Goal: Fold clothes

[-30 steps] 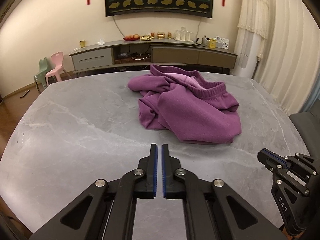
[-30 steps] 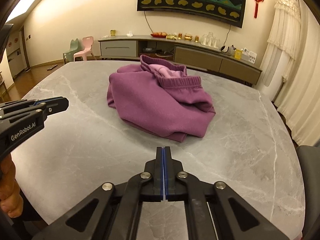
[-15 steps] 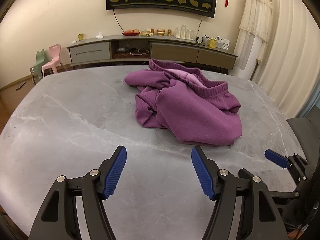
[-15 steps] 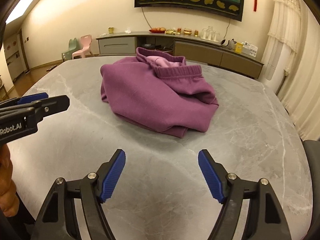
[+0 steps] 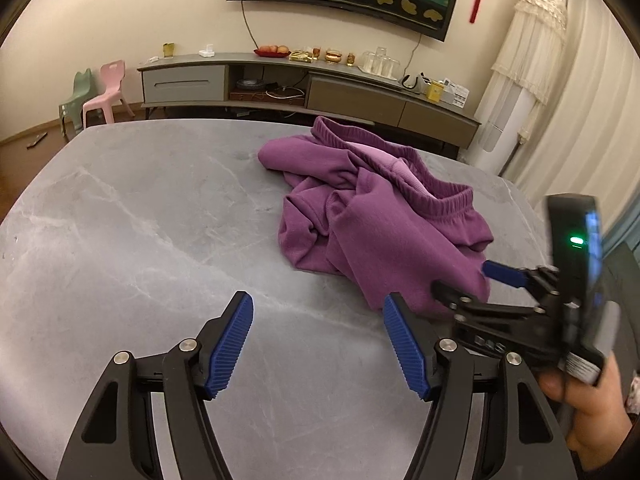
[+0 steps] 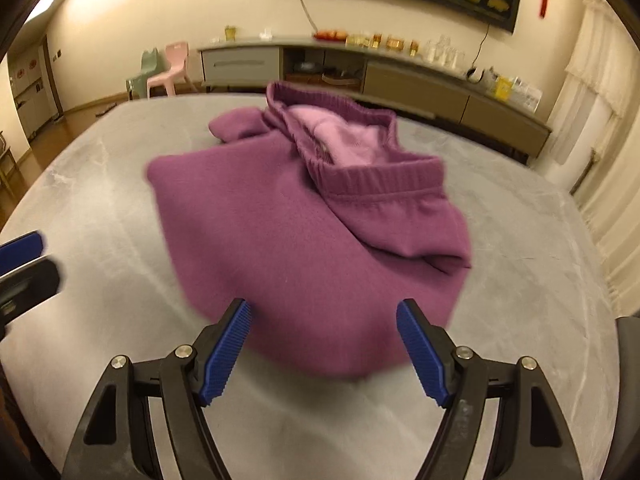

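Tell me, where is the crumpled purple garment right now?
The crumpled purple garment lies on the grey marble table, right of centre in the left wrist view, just ahead of the right gripper and its open jaws.

Each camera rides its own gripper, looking forward and steeply down along blue fingers (image 5: pixel 236 346) at the grey desk (image 5: pixel 120 216). The left view sits back from the purple clothes (image 5: pixel 384 220) and catches the right gripper (image 5: pixel 468 280) at its right edge. The right view is closer, clothes (image 6: pixel 304 240) filling its centre; both share the far sideboard (image 6: pixel 400 80).

Left claw (image 5: pixel 318 344) jaws spread wide, right claw (image 6: pixel 324 348) likewise, both angled downward
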`<state>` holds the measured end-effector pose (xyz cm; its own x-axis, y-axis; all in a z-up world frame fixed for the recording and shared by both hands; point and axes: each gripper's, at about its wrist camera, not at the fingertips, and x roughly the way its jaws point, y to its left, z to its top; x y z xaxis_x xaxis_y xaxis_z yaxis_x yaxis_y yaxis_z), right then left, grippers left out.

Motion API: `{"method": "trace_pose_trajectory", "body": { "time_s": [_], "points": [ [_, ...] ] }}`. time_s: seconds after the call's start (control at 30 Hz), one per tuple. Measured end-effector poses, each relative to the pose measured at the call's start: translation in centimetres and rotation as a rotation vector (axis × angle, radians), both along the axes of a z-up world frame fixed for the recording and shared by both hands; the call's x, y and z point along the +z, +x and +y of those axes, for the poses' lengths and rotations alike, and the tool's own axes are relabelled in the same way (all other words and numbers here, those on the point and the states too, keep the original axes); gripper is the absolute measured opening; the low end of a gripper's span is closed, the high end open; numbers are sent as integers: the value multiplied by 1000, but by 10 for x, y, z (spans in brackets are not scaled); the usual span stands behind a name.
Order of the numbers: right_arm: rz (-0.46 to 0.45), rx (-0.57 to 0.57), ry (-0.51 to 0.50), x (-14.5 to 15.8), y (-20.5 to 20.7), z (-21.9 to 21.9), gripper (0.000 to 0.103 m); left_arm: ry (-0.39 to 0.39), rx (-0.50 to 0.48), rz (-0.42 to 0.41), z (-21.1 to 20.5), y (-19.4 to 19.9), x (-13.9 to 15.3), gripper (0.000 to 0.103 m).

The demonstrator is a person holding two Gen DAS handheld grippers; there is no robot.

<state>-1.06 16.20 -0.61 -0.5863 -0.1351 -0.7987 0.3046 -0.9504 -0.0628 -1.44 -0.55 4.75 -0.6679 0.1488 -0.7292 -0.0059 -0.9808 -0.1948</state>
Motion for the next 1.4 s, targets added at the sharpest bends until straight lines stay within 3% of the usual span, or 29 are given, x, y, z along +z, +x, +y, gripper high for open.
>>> {"method": "trace_pose_trajectory", "body": {
  "time_s": [0.17, 0.5, 0.53, 0.57, 0.6, 0.63, 0.67, 0.77, 0.87, 0.97, 1.03, 1.13, 1.2, 1.27, 1.33, 1.37, 1.4],
  "points": [
    [-43, -7, -5, -9, -18, 2, 77, 20, 9, -17, -2, -9, -3, 68],
    [-30, 4, 9, -9, -3, 9, 77, -15, 2, -45, 11, -16, -16, 68],
    [-24, 8, 17, -9, -2, 9, 71, -21, 3, -45, 12, -17, -17, 68],
    [-20, 13, 32, -10, 0, 9, 40, -28, 4, -41, 13, -17, -17, 67],
    [-21, 17, 59, -12, 1, 7, 24, -36, 4, -34, 14, -18, -17, 61],
    [-20, 18, 78, -12, 4, 7, 15, -45, 3, -27, 15, -18, -17, 55],
    [-16, 21, 77, -9, 6, 8, 9, -53, -1, -21, 15, -19, -17, 45],
    [19, 32, 53, 13, 23, 9, 6, -38, -4, -25, 13, -21, -17, 47],
    [66, 74, -41, 53, 57, 11, 5, 11, 1, -41, 6, -22, -19, 53],
    [71, 169, -181, 83, 107, 14, 5, 74, 0, -61, -2, -23, -22, 59],
    [17, 205, -172, 65, 116, 14, 7, 113, -18, -85, -2, -25, -27, 60],
    [-128, 170, -107, 16, 100, 28, 34, 150, -60, -103, 4, -24, -30, 60],
    [-134, 137, -173, 20, 96, 47, 41, 144, -86, -83, 9, -20, -27, 62],
    [-107, 113, -222, 34, 92, 59, 57, 113, -110, -49, 18, -20, -23, 69],
    [-55, 75, -238, 49, 81, 65, 65, 72, -125, -52, 32, -26, -29, 70],
    [-31, 53, -242, 54, 69, 65, 69, 34, -132, -56, 40, -29, -35, 68],
    [-20, 41, -242, 53, 54, 61, 71, 0, -139, -54, 45, -30, -40, 55]
  ]
}}
